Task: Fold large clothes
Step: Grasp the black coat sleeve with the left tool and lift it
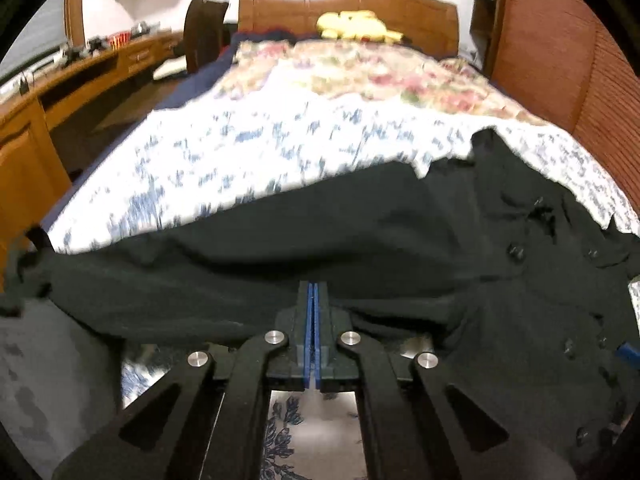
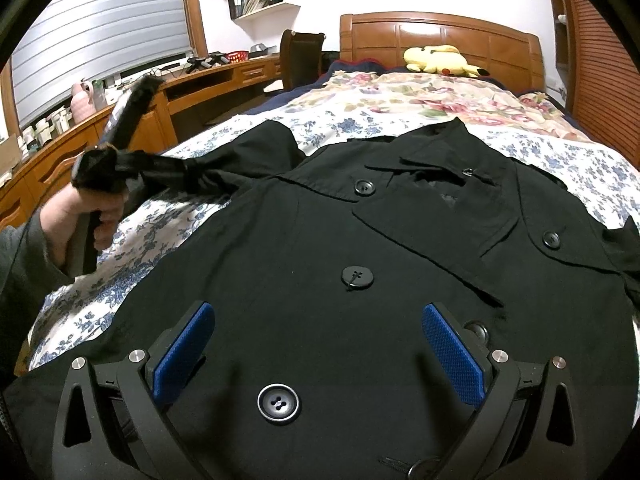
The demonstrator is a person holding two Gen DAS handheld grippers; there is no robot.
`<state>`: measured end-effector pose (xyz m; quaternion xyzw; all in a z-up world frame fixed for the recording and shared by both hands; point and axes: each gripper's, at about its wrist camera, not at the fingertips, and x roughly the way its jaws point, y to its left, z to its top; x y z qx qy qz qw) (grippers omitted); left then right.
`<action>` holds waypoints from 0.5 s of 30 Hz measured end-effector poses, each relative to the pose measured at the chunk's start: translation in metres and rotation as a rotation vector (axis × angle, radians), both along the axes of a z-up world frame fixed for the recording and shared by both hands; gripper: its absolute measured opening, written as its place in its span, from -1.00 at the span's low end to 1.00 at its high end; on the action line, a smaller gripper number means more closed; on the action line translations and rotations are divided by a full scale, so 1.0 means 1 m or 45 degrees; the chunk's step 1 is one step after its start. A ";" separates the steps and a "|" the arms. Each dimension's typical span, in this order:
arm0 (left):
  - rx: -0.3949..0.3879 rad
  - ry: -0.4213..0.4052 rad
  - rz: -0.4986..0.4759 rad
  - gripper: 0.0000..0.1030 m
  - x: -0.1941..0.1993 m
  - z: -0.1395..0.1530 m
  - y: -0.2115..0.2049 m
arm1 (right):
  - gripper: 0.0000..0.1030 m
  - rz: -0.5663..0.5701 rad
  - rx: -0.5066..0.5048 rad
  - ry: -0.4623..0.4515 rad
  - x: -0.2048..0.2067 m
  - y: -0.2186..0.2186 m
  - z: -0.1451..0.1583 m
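Observation:
A black double-breasted coat (image 2: pixel 280 240) lies front up on the bed, collar toward the headboard, with several dark buttons showing. My right gripper (image 2: pixel 316 312) hovers open over the coat's lower front; its blue pads (image 2: pixel 184 352) stand wide apart, and only the flat cloth lies below them. My left gripper (image 2: pixel 188 170), held by a hand (image 2: pixel 92 216) at the bed's left side, is shut on the coat's left sleeve and lifts it off the sheet. In the left wrist view the blue pads of that gripper (image 1: pixel 313 296) press together on a fold of the black coat (image 1: pixel 360 232).
The bed has a blue-flowered sheet (image 2: pixel 352 120) and a rose-patterned cover (image 2: pixel 420 96) farther back. A yellow plush toy (image 2: pixel 440 60) lies by the wooden headboard (image 2: pixel 440 36). A long wooden desk (image 2: pixel 80 148) runs along the left, a chair (image 2: pixel 300 56) beside it, a slatted wardrobe (image 2: pixel 600 60) on the right.

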<state>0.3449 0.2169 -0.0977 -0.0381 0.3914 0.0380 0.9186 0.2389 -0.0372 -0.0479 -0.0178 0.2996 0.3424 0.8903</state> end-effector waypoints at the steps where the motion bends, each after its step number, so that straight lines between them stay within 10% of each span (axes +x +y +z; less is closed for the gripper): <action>1: 0.007 -0.021 -0.007 -0.99 0.000 0.009 -0.004 | 1.00 -0.001 0.001 -0.003 -0.001 -0.001 0.000; 15: 0.008 -0.139 -0.310 -0.99 -0.015 0.086 -0.135 | 1.00 -0.117 0.052 -0.076 -0.007 -0.051 0.019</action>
